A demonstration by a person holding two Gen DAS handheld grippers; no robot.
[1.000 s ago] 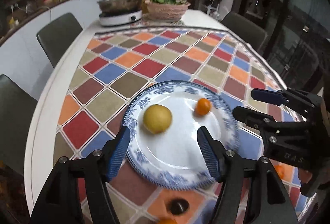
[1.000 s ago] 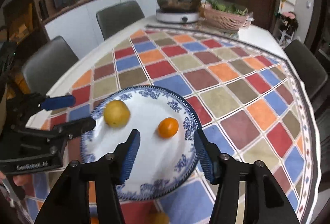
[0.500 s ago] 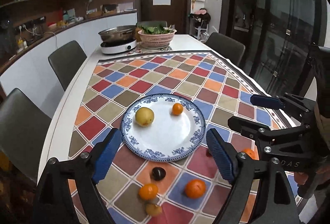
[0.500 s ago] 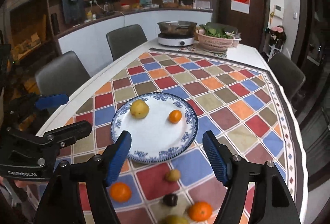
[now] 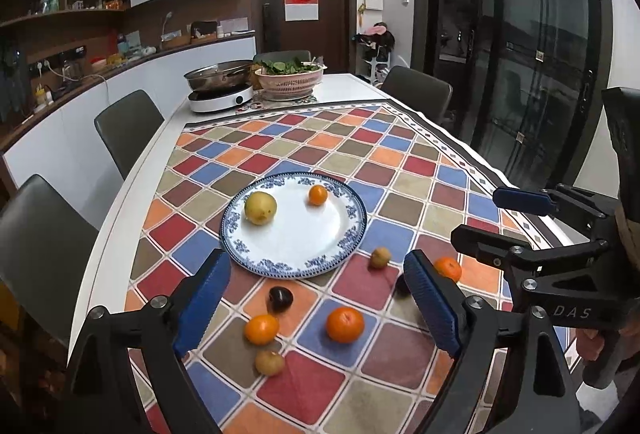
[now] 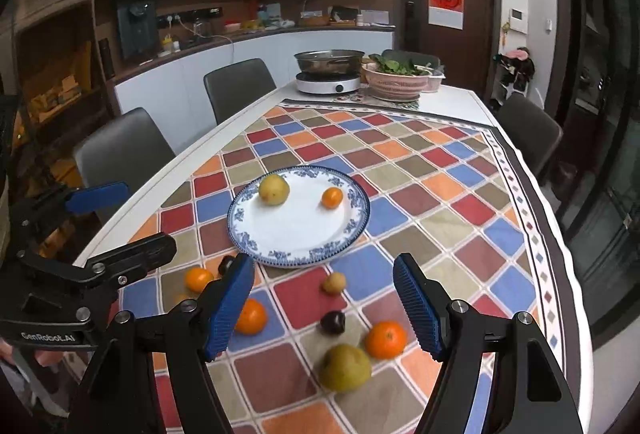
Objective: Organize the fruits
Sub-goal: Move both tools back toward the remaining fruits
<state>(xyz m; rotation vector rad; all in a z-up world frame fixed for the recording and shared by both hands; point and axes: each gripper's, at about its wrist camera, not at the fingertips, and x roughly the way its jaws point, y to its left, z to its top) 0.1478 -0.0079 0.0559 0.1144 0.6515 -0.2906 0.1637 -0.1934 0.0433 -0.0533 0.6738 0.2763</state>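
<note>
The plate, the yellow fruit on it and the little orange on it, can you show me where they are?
plate [image 5: 308,234], left wrist view, bare white middle.
yellow fruit [image 5: 260,208], left wrist view, middle of its skin.
little orange [image 5: 318,195], left wrist view, its middle.

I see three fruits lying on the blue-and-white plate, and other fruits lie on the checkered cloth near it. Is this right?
Not quite. The blue-and-white plate holds two fruits, not three: a yellow pear and a small orange. Both wrist views show this. Other fruits do lie on the checkered cloth near it.

Loose fruit crowds the counter before the plate; beyond the plate the cloth lies free to the cooker.
</note>
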